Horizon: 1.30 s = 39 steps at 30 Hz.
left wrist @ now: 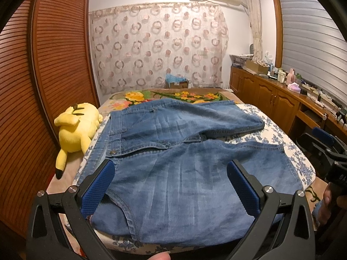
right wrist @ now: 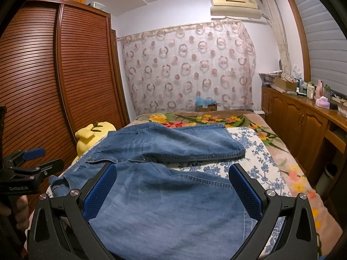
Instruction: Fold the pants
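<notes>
Your left claw (left wrist: 171,186) and right claw (right wrist: 173,190) both hover spread wide, gripping nothing, over the near leg of the jeans (left wrist: 184,173) spread across the bed (left wrist: 299,162); beyond its far end a cardboard box (left wrist: 176,84) holds something blue

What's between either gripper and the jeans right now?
Nothing visible. The left gripper and right gripper hang open over the jeans. The yellow plush lies off beside the waistband.
</notes>
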Tool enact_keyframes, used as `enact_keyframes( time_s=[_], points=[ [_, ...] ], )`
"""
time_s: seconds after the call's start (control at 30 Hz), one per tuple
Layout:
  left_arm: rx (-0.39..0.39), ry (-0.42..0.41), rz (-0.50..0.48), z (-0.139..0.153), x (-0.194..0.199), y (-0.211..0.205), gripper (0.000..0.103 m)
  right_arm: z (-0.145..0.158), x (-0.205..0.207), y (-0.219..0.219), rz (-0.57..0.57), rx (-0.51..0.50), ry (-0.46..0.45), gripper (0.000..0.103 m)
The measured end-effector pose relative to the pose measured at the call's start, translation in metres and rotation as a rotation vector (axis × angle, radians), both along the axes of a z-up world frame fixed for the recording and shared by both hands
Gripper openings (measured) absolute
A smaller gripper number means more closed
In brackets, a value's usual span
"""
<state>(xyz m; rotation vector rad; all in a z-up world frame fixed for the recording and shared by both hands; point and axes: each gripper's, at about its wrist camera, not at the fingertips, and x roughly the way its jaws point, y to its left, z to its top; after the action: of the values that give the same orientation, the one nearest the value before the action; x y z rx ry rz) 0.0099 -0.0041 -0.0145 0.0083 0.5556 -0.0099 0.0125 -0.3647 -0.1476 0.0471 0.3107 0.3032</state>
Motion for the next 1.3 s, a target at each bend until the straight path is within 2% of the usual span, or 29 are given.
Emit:
enact_keyframes(
  time_s=[0.77,1.07,1.17,1.3],
  points=[
    [-0.004,0.093,-0.002,-0.036,0.017,0.023,0.103,-0.006,0.012,-0.007,-0.042,-0.017,0.057,0.103],
    [-0.026,0.129,0.046,-0.057,0.023,0.066,0.103,-0.014,0.023,-0.009,-0.092,-0.087,0.125,0.103],
    [-0.052,0.124,0.089,-0.06,0.02,0.089,0.1,-0.013,0.023,-0.012,-0.105,-0.103,0.157,0.103],
    [-0.042,0.129,0.141,-0.066,0.016,0.115,0.097,-0.011,0.02,-0.015,-0.111,-0.117,0.199,0.103]
  ],
)
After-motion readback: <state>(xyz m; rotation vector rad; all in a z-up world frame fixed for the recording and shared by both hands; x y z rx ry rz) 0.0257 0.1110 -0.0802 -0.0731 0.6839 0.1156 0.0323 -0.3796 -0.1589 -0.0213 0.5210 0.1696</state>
